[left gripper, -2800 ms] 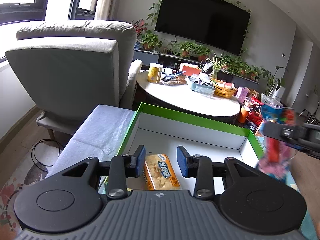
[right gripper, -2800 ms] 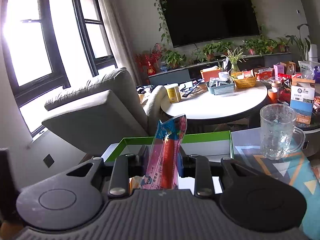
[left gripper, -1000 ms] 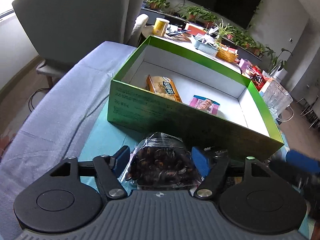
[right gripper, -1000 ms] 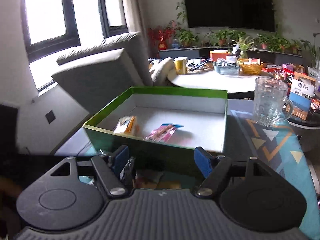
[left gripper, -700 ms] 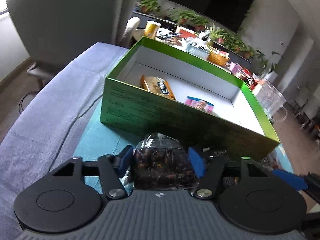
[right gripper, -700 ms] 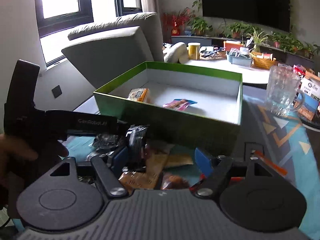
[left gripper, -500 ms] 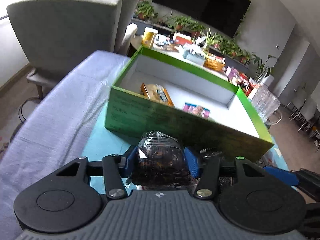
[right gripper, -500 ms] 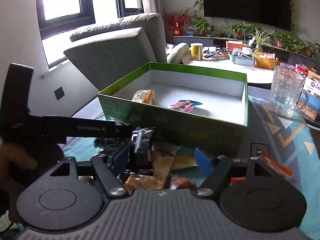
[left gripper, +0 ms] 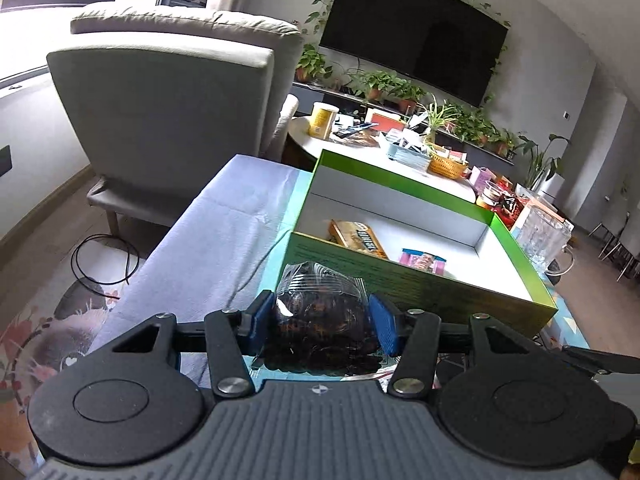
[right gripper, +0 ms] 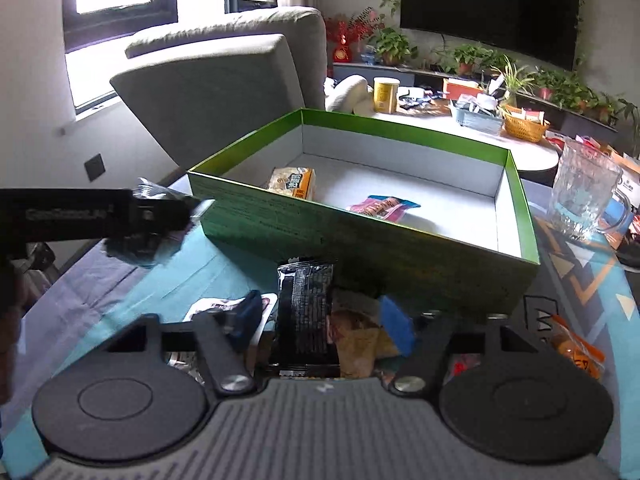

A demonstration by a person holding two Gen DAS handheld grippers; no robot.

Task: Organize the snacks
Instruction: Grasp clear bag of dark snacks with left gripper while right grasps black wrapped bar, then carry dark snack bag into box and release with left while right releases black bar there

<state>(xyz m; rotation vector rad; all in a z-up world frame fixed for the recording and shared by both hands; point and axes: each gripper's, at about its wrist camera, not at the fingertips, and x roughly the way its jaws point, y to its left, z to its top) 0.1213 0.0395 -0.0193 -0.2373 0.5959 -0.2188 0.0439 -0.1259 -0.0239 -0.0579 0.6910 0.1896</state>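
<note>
Your left gripper (left gripper: 322, 320) clamps a clear bag (left gripper: 320, 312) of dark snacks, just short of the green box (left gripper: 416, 284) at 12 o'clock; your right gripper (right gripper: 320, 320) gapes wide around a black packet (right gripper: 304, 312); a yellow pack (right gripper: 294, 182) and pink pack (right gripper: 380, 206) lie inside the box.

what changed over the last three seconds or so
The left tongs let go of the yellow cracker pack in the green box, then closed on a clear bag of dark snacks and lifted it. The right tongs dropped the pink packet into the box, came down over the pile and now straddle a black packet, not yet clamped. Box and glass mug stayed put.
</note>
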